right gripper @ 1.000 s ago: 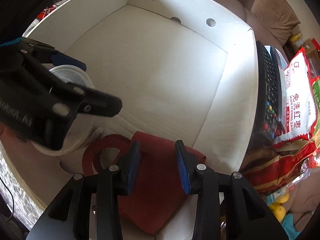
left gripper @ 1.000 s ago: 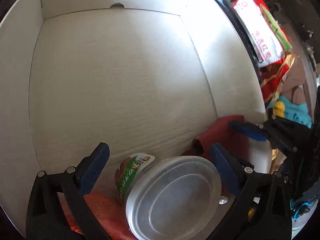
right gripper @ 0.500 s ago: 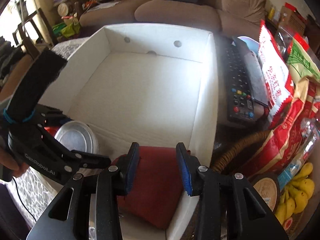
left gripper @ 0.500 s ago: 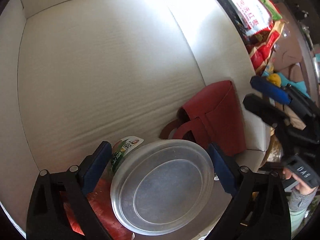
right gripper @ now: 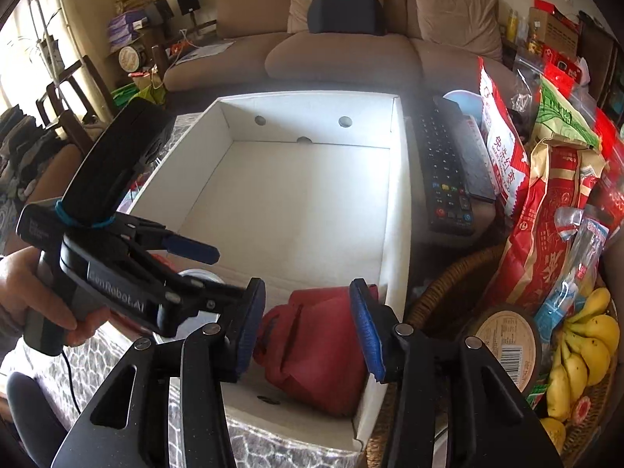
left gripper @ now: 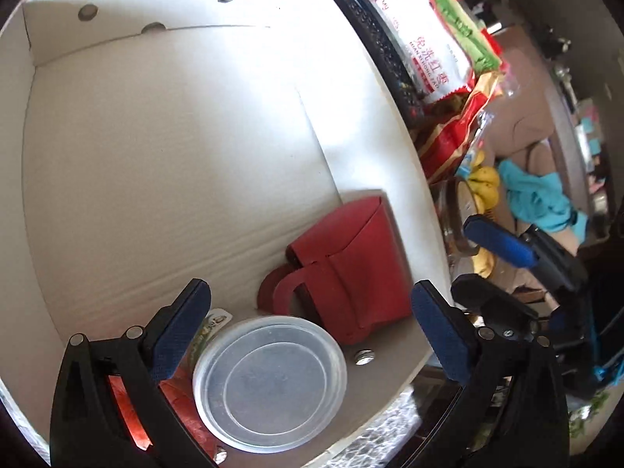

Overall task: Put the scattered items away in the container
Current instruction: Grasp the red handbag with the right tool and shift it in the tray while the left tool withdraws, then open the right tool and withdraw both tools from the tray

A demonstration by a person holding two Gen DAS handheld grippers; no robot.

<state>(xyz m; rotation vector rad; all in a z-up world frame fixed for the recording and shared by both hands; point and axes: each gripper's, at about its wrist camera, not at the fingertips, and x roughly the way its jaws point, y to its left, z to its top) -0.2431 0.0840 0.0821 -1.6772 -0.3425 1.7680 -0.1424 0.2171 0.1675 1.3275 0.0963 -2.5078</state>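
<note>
Red pouch [right gripper: 319,335] in box [right gripper: 397,202] corner — both jaws apart, empty.

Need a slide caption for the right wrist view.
Right gripper open above the red pouch lying in the white box; jaws just opening, nothing between them.

I can read "GenRobot.AI" on the side of the left gripper [right gripper: 230,273], red Chinese characters "免洗红枣" on the white snack bag [right gripper: 503,156] beside the remote, and only a barcode on the round tub lid [right gripper: 507,341].
</note>
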